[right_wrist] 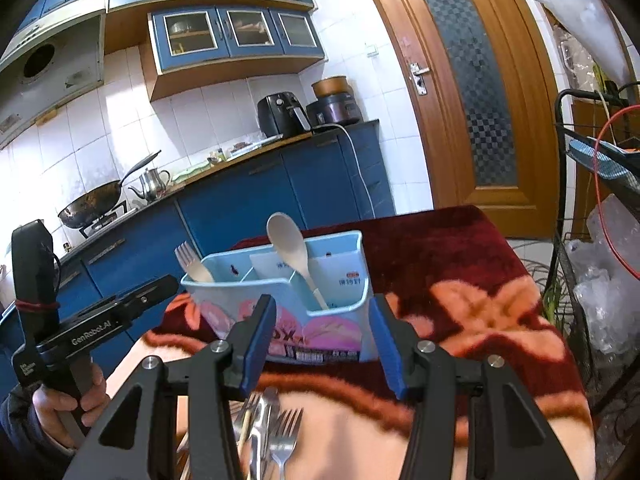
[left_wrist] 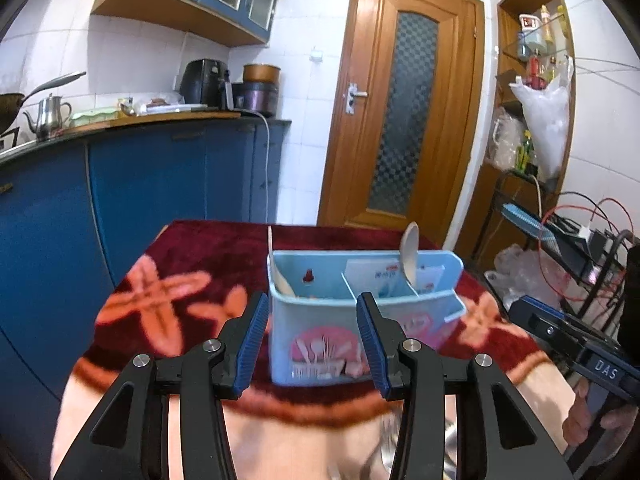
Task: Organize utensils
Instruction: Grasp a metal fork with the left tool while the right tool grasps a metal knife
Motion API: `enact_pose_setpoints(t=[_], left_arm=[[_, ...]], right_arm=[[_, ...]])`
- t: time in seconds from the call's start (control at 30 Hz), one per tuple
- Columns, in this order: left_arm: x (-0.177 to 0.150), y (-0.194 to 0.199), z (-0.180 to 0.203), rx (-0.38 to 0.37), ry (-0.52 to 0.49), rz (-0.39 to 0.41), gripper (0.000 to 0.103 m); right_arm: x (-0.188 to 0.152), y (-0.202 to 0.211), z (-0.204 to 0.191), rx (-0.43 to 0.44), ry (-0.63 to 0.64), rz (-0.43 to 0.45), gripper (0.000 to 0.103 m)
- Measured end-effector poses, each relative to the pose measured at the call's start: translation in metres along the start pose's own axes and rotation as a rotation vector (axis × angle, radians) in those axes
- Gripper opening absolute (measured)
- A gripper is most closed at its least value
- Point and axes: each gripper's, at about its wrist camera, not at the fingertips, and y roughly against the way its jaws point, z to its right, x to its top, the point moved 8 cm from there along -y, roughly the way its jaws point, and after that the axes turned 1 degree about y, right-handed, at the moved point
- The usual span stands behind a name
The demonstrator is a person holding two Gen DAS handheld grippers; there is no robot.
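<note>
A light blue utensil holder (left_wrist: 320,344) (right_wrist: 280,280) with compartments stands on the dark red flowered blanket (left_wrist: 160,292). A wooden spoon (right_wrist: 288,240) (left_wrist: 410,252) leans in its right compartment and a wooden fork (right_wrist: 190,262) stands in its left one. Paper packets fill the back section. My left gripper (left_wrist: 312,298) is open in front of the holder, with nothing between its pads. My right gripper (right_wrist: 323,302) is open too and holds nothing; it hovers over several metal forks (right_wrist: 276,432) lying at the near edge.
Blue kitchen cabinets (left_wrist: 140,184) run along the left behind the table. A wooden door (left_wrist: 404,112) stands behind. At the right is a black wire rack (right_wrist: 580,240) with red cables and plastic bags. A hand (right_wrist: 60,400) grips the left tool's handle.
</note>
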Motion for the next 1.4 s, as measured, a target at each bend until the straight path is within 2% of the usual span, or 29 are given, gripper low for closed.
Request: enact_pose_setpoints(t=[0.3, 0.77, 0.83, 1.3, 1.4], left_arm=[[-0.029, 0.026, 0.001, 0.019, -0.038, -0.105, 0.047], [-0.077, 0.019, 0.022, -0.004, -0.11, -0.281, 0.047], [-0.082, 0.016, 0.027, -0.008, -0.128, -0.298, 0.047], [-0.101, -0.016, 0.049, -0.012, -0.231, -0.423, 0.047], [-0.102, -0.022, 0.055, -0.007, -0.27, -0.442, 0.038]], right_arm=[[-0.027, 0.017, -0.005, -0.028, -0.003, -0.103, 0.052], [-0.076, 0.025, -0.001, -0.078, -0.028, -0.28, 0.053], [-0.081, 0.025, 0.001, -0.086, -0.029, -0.294, 0.056], [-0.097, 0.026, 0.015, -0.078, -0.07, -0.337, 0.057], [-0.098, 0.026, 0.017, -0.076, -0.076, -0.342, 0.057]])
